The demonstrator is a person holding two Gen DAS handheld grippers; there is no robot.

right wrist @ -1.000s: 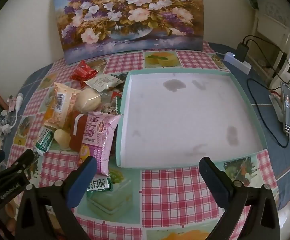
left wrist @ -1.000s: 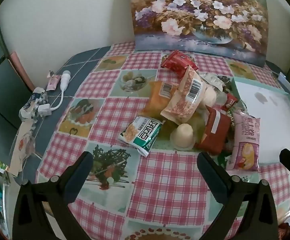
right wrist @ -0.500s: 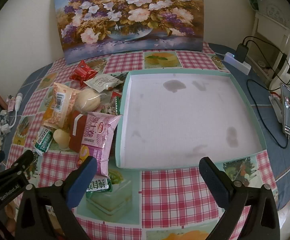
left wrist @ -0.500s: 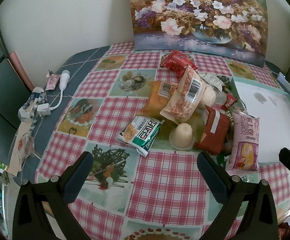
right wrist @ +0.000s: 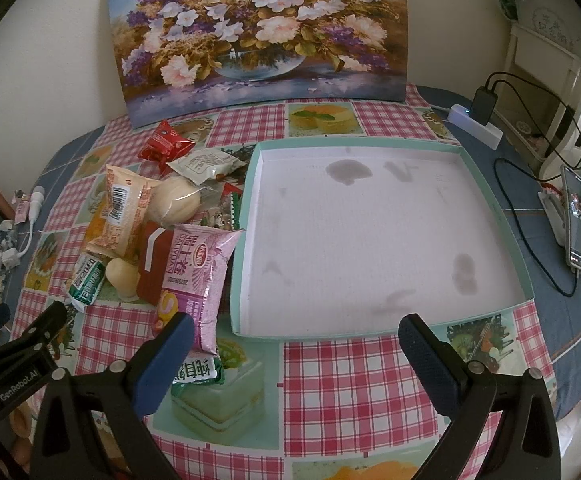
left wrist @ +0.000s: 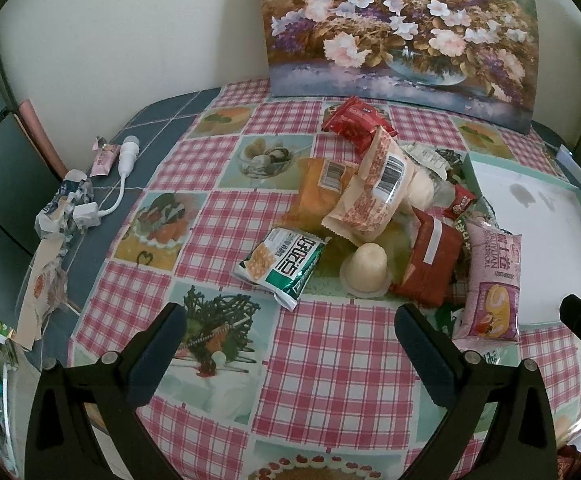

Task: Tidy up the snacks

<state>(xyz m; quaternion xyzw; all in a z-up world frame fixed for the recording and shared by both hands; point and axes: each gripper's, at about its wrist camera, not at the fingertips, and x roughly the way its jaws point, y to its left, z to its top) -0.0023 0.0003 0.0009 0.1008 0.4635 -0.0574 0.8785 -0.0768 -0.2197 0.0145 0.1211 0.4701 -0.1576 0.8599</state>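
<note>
A: Surface & room? We've got a table w/ a red-check cloth printed w/ food pics, blue-grey tile pattern at its edges. A flower painting leans on the cream wall, far beyond both sets of fingers.

B: Our left gripper has its fingers spread wide, holding nothing, above the cloth. The snack pile lies just ahead of them, a bit twd the right finger.

A: Right gripper, same: fingers wide apart, nothing betw them. The shallow teal-rimmed box sits straight ahead of them, white inside w/ dark stains; the pile is left of it.

B: Hidden bits? The pink packet overlaps the dark red pack, its lower end behind our right gripper's left finger. A green-white wrapper shows only partly beside that finger. Small stuff under the pile – can't make out.

A: Writing: pink packet reads "SALIYUAN" + Chinese chars. Barcode on the orange-print bag. Green-white packet has Chinese text, not legible to us. Left gripper's body in the right view says "GenRobot.AI".

B: Beyond the right finger: power strip w/ a black charger, cables, a phone propped up.
</note>
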